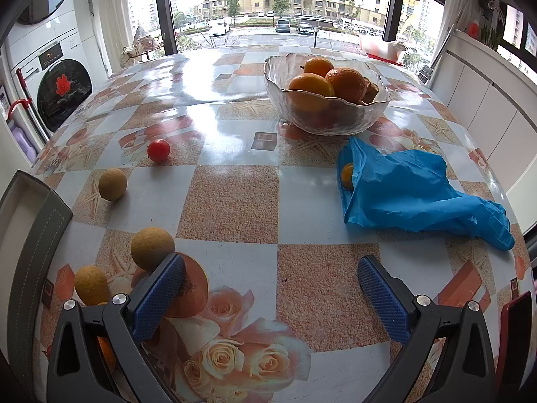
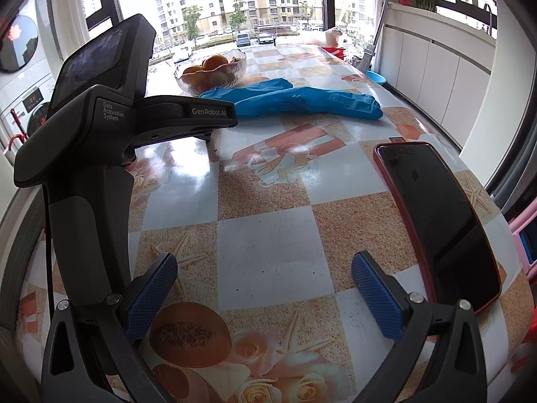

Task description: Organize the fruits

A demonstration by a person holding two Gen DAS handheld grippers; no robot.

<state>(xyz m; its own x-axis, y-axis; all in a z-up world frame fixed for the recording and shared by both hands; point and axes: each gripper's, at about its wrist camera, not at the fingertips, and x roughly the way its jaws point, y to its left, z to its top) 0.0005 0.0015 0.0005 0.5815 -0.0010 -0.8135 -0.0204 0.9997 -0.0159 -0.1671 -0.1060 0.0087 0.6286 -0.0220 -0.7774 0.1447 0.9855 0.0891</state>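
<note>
A glass bowl (image 1: 376,114) holding oranges (image 1: 345,82) stands at the far middle of the table; it also shows in the right wrist view (image 2: 235,67). A blue plastic bag (image 1: 409,191) lies in front of it with a small orange fruit (image 1: 347,175) in its mouth. A red tomato (image 1: 158,150) and three yellow-brown round fruits (image 1: 112,184) (image 1: 151,248) (image 1: 90,283) lie on the left. My left gripper (image 1: 272,278) is open and empty, low over the table, its left finger beside the nearest yellow fruit. My right gripper (image 2: 265,282) is open and empty.
A phone in a red case (image 2: 439,221) lies right of my right gripper. The left gripper's black body (image 2: 100,141) fills the left of the right wrist view. A grey box (image 1: 23,215) sits at the table's left edge. A washing machine (image 1: 50,77) stands beyond.
</note>
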